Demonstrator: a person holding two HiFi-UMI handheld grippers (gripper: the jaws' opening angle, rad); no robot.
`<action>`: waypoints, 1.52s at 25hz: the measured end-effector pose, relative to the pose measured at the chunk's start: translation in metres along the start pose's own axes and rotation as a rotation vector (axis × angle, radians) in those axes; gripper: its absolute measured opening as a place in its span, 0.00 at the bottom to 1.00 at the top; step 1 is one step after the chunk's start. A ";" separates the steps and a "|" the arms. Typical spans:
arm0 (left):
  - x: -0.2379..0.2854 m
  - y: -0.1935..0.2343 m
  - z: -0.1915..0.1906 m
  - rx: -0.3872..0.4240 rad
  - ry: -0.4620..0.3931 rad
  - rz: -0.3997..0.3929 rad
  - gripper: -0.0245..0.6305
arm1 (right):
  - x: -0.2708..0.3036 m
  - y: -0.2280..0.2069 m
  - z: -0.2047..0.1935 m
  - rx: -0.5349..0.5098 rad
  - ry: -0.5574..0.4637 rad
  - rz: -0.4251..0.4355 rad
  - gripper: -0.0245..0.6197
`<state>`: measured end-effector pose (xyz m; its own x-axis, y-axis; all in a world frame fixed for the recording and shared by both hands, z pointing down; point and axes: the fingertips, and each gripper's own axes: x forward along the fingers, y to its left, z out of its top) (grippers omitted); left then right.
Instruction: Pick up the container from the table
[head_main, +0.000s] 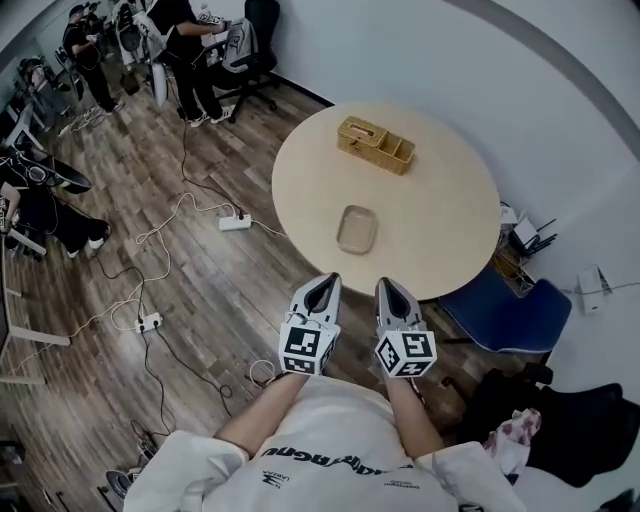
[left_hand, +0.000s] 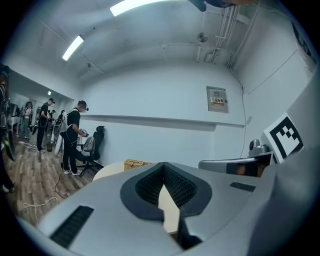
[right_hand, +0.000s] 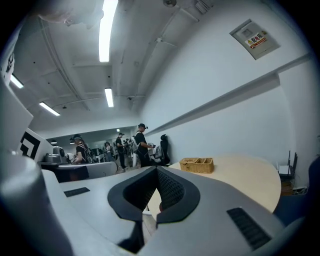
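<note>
A shallow beige container (head_main: 357, 228) lies on the round pale table (head_main: 440, 200), a little toward its near edge. Both grippers are held close to the person's body, short of the table's near edge and apart from the container. My left gripper (head_main: 323, 288) is shut with nothing in it, and its jaws meet at the tips in the left gripper view (left_hand: 163, 166). My right gripper (head_main: 392, 290) is likewise shut and empty, with its jaws closed in the right gripper view (right_hand: 156, 170). The container is hidden behind the jaws in both gripper views.
A wicker basket (head_main: 375, 145) with compartments stands at the table's far side. A blue chair (head_main: 505, 315) sits under the table's right edge. Cables and power strips (head_main: 236, 222) lie on the wooden floor to the left. People and an office chair (head_main: 250, 45) are at the far left.
</note>
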<state>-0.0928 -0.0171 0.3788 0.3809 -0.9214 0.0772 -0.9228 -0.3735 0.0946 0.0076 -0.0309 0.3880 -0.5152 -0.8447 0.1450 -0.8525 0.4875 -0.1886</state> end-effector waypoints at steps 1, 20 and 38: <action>0.009 0.006 0.000 0.000 0.006 -0.010 0.06 | 0.009 -0.004 0.001 0.002 0.002 -0.016 0.08; 0.146 0.058 -0.080 -0.070 0.256 0.001 0.06 | 0.123 -0.099 -0.052 0.094 0.181 -0.131 0.08; 0.213 0.088 -0.172 -0.160 0.444 0.074 0.06 | 0.186 -0.149 -0.131 0.158 0.343 -0.121 0.08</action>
<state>-0.0824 -0.2280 0.5742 0.3349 -0.7967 0.5032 -0.9410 -0.2555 0.2218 0.0269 -0.2311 0.5706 -0.4343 -0.7580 0.4867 -0.8985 0.3265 -0.2933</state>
